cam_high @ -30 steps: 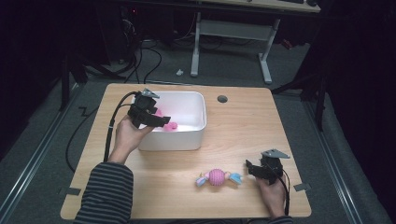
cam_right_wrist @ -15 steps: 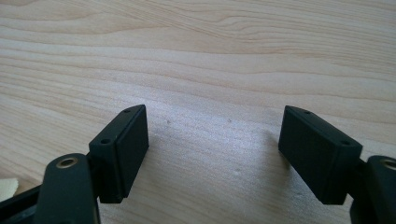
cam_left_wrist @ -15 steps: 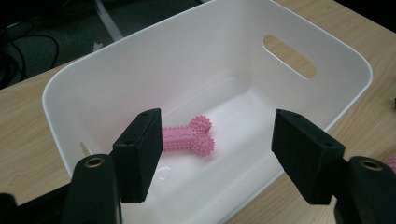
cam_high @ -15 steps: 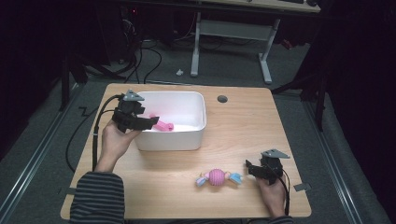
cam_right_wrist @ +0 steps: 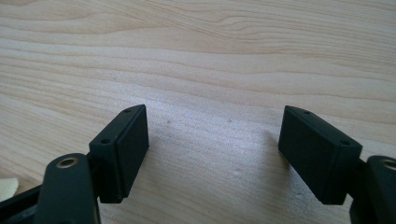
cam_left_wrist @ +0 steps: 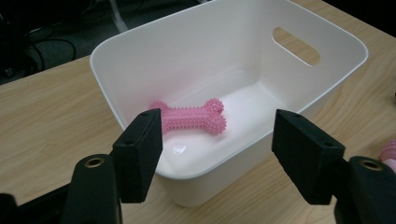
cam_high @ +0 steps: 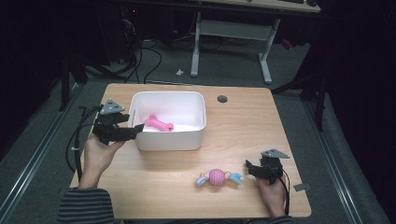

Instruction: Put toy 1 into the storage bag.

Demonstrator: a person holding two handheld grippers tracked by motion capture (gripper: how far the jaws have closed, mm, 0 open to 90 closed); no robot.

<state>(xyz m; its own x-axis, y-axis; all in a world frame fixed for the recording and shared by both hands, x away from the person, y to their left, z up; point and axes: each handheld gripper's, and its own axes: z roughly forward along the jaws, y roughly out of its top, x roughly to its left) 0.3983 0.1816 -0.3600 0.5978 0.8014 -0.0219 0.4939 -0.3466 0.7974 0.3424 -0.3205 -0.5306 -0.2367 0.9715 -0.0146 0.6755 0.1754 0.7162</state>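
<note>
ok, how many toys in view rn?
2. The pink bone toy lies inside the white bin. The ball-and-rope toy lies on the table in front of the bin, just left of the right gripper. Nothing else seems hidden in the bin.

Left gripper view: near end of pink bone toy (cam_left_wrist: 189, 119) covered by the left-hand pad (cam_left_wrist: 140, 156). Underside and near outer wall of white bin (cam_left_wrist: 224, 172) partly screened by both pads. Pink rounded object (cam_left_wrist: 390, 151) cut off at right edge; identity not determinable there.

Right gripper view: pale scrap (cam_right_wrist: 8, 189) cut off at lower left corner, unidentifiable. Gripper body below the pads (cam_right_wrist: 121, 154) out of frame.

High view: forearms cut off at bottom edge. Surroundings beyond table (cam_high: 243, 126) too dark to resolve.
</note>
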